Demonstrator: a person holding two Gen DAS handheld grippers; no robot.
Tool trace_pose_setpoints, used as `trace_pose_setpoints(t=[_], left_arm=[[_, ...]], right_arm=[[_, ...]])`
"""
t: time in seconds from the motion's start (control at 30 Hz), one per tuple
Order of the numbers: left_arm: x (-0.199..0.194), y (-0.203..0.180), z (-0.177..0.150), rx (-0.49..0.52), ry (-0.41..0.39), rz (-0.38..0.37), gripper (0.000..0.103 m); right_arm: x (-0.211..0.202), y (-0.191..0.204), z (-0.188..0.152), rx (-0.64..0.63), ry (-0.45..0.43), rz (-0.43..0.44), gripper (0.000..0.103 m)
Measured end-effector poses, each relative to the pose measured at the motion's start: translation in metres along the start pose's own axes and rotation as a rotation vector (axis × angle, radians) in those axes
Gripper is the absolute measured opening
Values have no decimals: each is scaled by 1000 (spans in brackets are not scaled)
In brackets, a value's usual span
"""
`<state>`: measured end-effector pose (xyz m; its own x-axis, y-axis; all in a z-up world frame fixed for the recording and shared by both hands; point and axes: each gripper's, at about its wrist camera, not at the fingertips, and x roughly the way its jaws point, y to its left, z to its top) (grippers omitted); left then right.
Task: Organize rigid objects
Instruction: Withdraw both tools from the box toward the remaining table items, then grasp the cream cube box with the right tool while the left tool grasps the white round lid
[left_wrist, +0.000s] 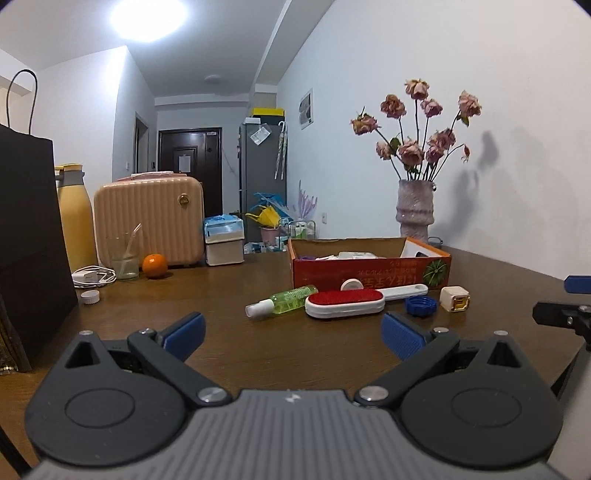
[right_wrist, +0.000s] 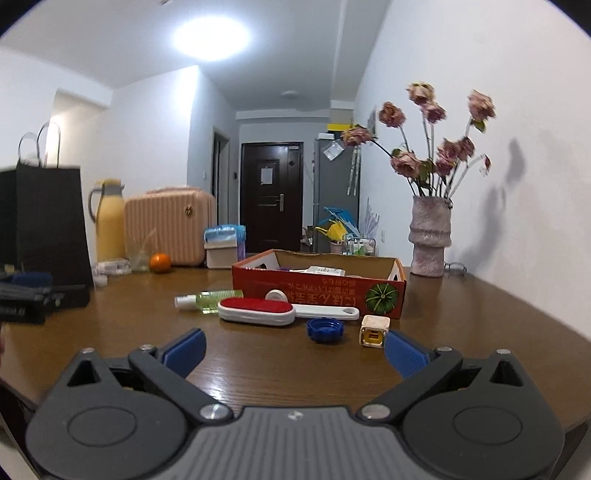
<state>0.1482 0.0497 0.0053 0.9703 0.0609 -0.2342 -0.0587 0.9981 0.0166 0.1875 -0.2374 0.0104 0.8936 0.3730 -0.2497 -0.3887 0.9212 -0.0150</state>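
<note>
Rigid objects lie loose on the brown table (right_wrist: 258, 369) just before a red cardboard box (right_wrist: 317, 291). Right gripper (right_wrist: 295, 350): jaws spread wide, nothing between them; left gripper (left_wrist: 293, 334) likewise wide and empty. Nearest the right gripper: white cube adapter (right_wrist: 375, 329), blue cap (right_wrist: 325, 329). Farther: red-faced lint brush (right_wrist: 258, 311), green spray bottle (right_wrist: 207, 300), white tape roll (right_wrist: 276, 295) against the box.
</note>
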Motion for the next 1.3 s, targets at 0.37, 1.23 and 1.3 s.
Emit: trace_pose_setpoints(t=[0.37,1.23,1.3], left_arm=[[88,-22,15,-11,130,-85,103],[358,-81,38,-18,427,-126,52],[360,-82,35,-14,421,-128,40]], right_arm=[[69,-22,2,56,162,1,89],[254,-118,15,160,353,-110,52],[257,-119,13,168,369,-97,43]])
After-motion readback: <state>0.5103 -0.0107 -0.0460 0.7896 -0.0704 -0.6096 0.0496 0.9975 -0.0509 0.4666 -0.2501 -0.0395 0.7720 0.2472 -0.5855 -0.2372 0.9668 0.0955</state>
